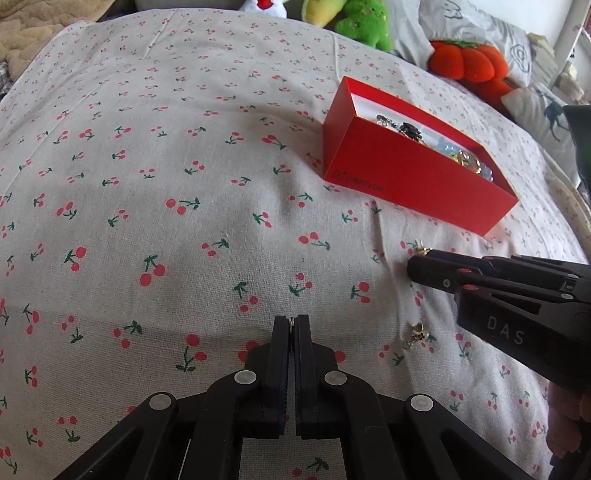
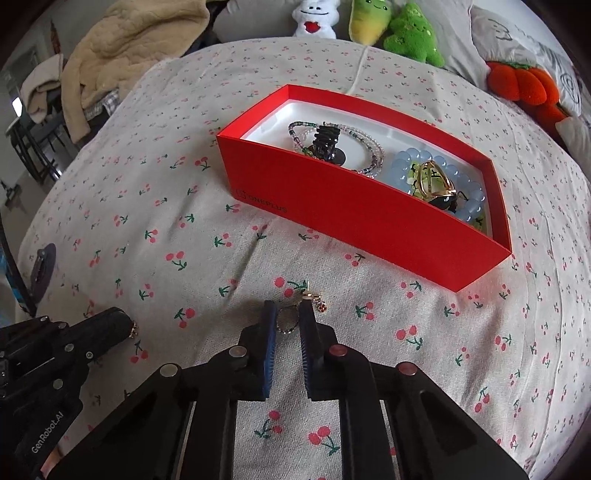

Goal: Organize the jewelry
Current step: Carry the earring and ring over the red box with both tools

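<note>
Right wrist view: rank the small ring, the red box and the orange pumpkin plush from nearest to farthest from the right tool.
1. Small ring, between the right tool's tips.
2. Red box, just beyond, centre.
3. Orange pumpkin plush, far upper right, by the pillows.

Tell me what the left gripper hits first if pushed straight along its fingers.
Most likely just the cherry-print bedsheet: the left gripper points down at bare fabric. The open red cardboard box lies off to the right of that line, though depth is hard to judge.

One red box (image 2: 354, 218), two loose earrings (image 1: 417, 334) (on the sheet), four plush toys (image 2: 412, 35).
</note>
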The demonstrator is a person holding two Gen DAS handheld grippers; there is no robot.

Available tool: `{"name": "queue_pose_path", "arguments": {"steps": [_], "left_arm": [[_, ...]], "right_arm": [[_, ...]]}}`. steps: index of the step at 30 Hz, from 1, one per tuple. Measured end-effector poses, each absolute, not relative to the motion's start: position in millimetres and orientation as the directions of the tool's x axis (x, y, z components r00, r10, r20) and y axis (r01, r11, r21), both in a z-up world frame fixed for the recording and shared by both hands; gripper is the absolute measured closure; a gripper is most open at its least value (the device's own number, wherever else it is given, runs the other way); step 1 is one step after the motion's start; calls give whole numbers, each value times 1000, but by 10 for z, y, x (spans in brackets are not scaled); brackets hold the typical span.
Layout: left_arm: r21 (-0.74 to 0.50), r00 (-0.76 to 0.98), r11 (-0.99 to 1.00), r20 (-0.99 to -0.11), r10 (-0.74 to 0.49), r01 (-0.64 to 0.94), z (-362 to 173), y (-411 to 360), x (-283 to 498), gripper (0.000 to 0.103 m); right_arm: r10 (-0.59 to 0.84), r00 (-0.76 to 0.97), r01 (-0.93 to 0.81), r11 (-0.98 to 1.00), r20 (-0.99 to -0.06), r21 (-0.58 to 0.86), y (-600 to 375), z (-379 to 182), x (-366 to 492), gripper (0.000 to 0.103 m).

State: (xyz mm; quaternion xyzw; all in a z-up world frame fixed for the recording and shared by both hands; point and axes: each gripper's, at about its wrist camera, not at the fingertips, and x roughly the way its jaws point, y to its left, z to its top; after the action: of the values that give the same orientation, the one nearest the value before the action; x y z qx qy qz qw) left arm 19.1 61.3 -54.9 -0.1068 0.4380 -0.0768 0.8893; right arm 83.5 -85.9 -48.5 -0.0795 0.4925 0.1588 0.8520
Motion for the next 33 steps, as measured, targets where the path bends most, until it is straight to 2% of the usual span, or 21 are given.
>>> {"name": "queue_pose_path", "arguments": {"steps": [10, 15, 18, 19, 21, 25, 33], "left_arm": [[-272, 590, 962, -773, -235, 26, -523, 665, 212, 103], [-286, 587, 958, -773, -239, 13, -533, 655, 233, 103], [-291, 588, 957, -772, -242, 12, -534, 637, 236, 103], [-291, 589, 956, -771, -242, 12, -535, 628, 234, 103], [-293, 589, 956, -770, -243, 12, -543, 620, 225, 103], [-297, 591, 955, -768, -247, 13, -552, 624, 204, 103], [-300, 590, 954, -768, -250, 13, -567, 631, 203, 103]], "right_arm": [[276, 412, -371, 921, -868, 117, -1024, -329, 776, 103], [310, 427, -352, 922, -849, 159, -1185, -208, 764, 103], [355, 396, -333, 915, -847, 227, -1245, -227, 785, 98], [358, 376, -325, 915, -855, 240, -1249, -256, 793, 87], [347, 356, -323, 917, -868, 234, -1227, -321, 781, 75], [322, 328, -352, 914, -888, 201, -1105, -464, 748, 75], [264, 396, -386, 917, -880, 102, -933, -525, 833, 76]]}}
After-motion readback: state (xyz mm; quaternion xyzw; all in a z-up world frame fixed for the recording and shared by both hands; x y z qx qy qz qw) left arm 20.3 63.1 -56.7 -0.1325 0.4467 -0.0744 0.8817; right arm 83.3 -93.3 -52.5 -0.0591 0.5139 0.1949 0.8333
